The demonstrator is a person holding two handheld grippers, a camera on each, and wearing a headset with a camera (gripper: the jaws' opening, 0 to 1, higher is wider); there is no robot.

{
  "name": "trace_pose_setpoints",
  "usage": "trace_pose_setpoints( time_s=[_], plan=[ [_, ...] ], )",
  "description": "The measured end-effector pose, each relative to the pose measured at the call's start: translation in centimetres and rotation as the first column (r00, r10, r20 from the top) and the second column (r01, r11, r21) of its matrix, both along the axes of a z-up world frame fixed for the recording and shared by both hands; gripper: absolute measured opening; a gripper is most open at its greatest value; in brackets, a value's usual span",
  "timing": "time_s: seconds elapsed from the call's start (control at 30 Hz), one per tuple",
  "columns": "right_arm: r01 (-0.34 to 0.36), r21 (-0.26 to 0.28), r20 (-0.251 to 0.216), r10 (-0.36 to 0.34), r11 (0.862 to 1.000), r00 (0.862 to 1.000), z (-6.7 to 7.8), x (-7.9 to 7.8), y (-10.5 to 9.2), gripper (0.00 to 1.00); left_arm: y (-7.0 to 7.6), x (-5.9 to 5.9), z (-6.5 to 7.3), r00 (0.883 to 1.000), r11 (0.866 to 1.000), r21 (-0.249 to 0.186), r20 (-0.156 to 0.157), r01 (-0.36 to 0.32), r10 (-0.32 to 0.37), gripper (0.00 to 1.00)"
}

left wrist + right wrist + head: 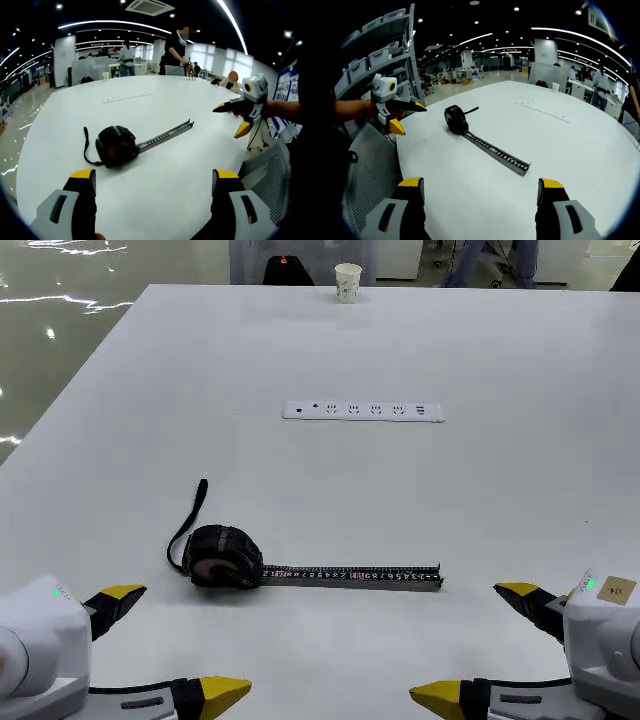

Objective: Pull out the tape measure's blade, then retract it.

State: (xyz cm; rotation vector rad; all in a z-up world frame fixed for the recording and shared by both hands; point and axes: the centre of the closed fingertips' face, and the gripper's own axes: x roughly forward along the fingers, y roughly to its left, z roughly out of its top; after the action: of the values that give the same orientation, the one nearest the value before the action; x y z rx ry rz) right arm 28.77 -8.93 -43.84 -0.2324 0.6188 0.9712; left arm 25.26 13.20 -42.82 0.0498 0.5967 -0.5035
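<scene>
The left hand-held gripper [178,640] and right hand-held gripper [475,643] stood wide open, the tape measure [222,556] lay ahead between them, its blade [350,574] already out, so retracting seemed next and called for gripping it first.

the head view looks forward and down from the near edge of the wide white tabletop [500,360]. both gripper views sit low at that edge, angled inward: the left one catches the right gripper [227,122], the right one the left gripper [413,121]. all three share the black round-cased tape measure [222,556] [116,145] [455,118] and flat white power strip [362,411] [127,97] [542,111].
</scene>
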Motion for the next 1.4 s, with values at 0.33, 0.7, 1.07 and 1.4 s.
trace_pose_setpoints(
  time_s=[0.33, 0.7, 1.07, 1.4],
  plan=[
    [0.05, 0.03, 0.019, -0.051, 0.998, 0.999, 0.7, -0.6, 1.1, 0.98, 0.1, 0.2, 0.4, 0.998, 0.998, 0.001, 0.038, -0.059, 0.059, 0.99],
    [0.095, 0.068, 0.013, -0.096, 0.993, 0.995, 1.3, -1.2, 2.2, 0.99, 0.0, -0.1, 0.7, 0.995, 0.996, -0.004, 0.049, -0.085, 0.085, 0.99],
    [0.119, 0.067, 0.011, -0.12, 0.991, 0.993, 1.7, -1.3, 2.5, 0.99, -0.4, 0.3, 1.3, 0.992, 0.993, -0.01, 0.055, -0.117, 0.118, 0.99],
    [0.125, 0.076, 0.014, -0.126, 0.989, 0.992, 2.1, -1.5, 2.7, 0.99, -0.8, 0.5, 1.7, 0.989, 0.991, 0.006, 0.056, -0.136, 0.136, 0.99]
  ],
)
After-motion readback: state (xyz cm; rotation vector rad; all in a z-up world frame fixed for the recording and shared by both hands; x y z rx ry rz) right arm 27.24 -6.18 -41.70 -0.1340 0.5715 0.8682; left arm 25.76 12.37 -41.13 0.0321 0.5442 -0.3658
